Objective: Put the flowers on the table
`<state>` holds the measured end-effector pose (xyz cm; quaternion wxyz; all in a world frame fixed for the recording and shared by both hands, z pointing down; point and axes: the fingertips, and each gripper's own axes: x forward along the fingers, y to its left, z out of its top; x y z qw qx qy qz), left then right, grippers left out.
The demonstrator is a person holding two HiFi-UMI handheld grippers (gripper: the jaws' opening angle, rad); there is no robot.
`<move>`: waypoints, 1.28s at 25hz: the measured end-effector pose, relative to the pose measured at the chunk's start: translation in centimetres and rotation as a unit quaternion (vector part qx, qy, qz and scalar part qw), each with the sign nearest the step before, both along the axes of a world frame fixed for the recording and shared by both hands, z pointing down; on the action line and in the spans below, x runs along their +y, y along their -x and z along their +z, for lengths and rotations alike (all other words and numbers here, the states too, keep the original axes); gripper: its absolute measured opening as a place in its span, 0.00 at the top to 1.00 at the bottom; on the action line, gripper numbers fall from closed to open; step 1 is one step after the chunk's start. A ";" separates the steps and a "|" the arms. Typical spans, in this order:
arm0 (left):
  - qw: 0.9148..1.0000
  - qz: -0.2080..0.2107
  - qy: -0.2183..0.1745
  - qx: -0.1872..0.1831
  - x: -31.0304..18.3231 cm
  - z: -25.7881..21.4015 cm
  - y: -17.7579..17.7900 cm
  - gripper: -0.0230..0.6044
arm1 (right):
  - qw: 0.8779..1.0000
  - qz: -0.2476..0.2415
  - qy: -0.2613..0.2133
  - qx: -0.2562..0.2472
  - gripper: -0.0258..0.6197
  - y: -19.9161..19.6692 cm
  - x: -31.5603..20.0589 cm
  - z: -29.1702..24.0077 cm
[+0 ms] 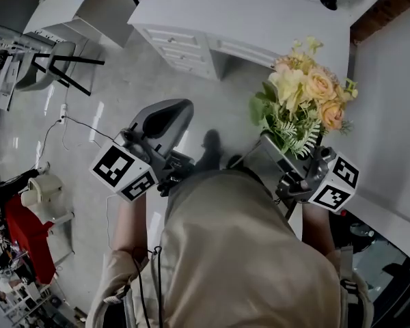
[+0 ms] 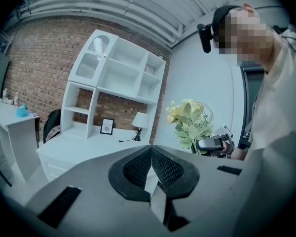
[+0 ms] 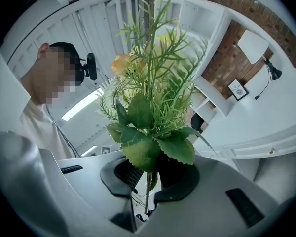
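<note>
Flowers: the flowers [image 1: 304, 98] are a bunch of peach and pale yellow blooms with fern and broad green leaves. They stand upright above the right gripper [image 1: 279, 154], off the floor, by the right end of the white desk's [image 1: 260, 16] front edge. From above they seem to overlap that edge; whether they are over the desktop or just short of it is hard to judge.

Right gripper: in its own view the right gripper [image 3: 148, 174] has its jaws clamped on the thin stems, just under the lowest leaves of the flowers [image 3: 153, 93].

Left gripper: the left gripper [image 1: 172, 118] is held out in front of the person. In its own view [image 2: 150, 164] the jaws are closed together, the ribbed pads [image 2: 165, 168] meet, and nothing is between them.

Head view alone: the grey floor, a black-legged chair [image 1: 51, 63] well to the left, the drawers in the desk front, and a marker cube [image 1: 123, 173] on each gripper.

Left gripper view alone: a white shelf unit [image 2: 118, 75] stands on the desk [image 2: 89, 144] against a brick wall [image 2: 39, 58]. A lamp [image 2: 139, 120] and a framed picture [image 2: 107, 126] sit near the desktop's back edge. The flowers [image 2: 190, 117] are seen from the side, past the desk's right end.

Right gripper view alone: how the stems sit in the grip — and the person behind the blooms.

Writing: the framed picture bears print too small to read. The cubes carry black-and-white square patterns, no letters.
</note>
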<state>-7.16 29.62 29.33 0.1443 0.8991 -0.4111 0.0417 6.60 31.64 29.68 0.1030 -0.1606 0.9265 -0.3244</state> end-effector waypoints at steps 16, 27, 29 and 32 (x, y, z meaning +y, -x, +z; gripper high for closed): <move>0.999 0.034 0.017 0.016 -4.5 3.4 2.2 0.95 | 0.999 0.008 0.005 0.044 0.86 3.9 -4.5 1.5; 0.997 0.067 0.027 0.022 -7.2 4.5 4.0 0.95 | 0.997 0.057 -0.006 0.046 0.86 4.6 -6.7 -0.6; 0.997 0.069 0.029 0.028 -7.8 4.8 4.6 0.95 | 0.997 0.062 -0.011 0.054 0.86 5.0 -7.1 -0.9; 0.996 0.075 0.026 0.041 -8.6 4.8 5.0 0.95 | 0.995 0.057 -0.027 0.081 0.86 6.2 -7.2 -0.9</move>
